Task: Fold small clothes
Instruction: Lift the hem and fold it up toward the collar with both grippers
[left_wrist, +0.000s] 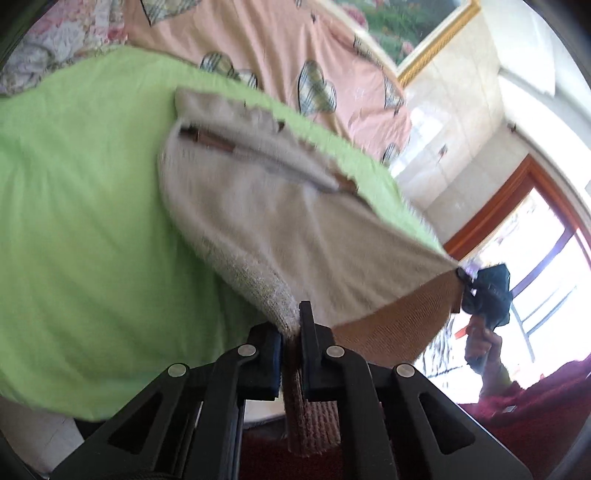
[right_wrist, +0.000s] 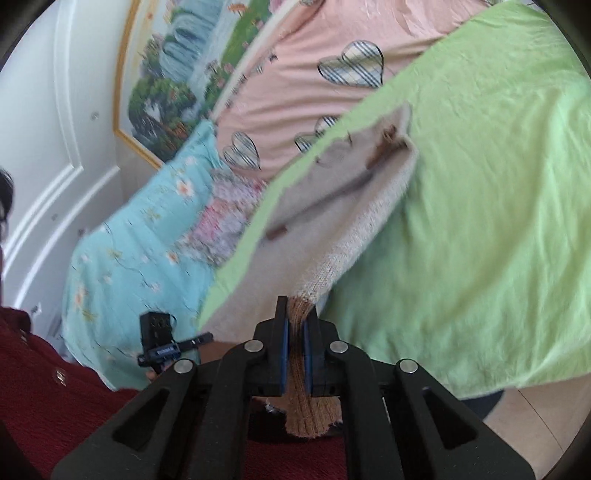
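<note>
Nowhere readable writing; both grippers (left_wrist: 291, 334) (right_wrist: 295, 325) pinch the beige knit garment (left_wrist: 258, 206).

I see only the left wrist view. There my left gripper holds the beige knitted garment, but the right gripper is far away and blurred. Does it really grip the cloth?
Observer: Yes. In the right wrist view the right gripper is shut on the brown ribbed hem of the beige knitted garment; its blue pads press on it from both sides.
Operator: What lies past the blanket's edge on that side?
Observer: A light blue flowered quilt lies beside the light green blanket.
</note>
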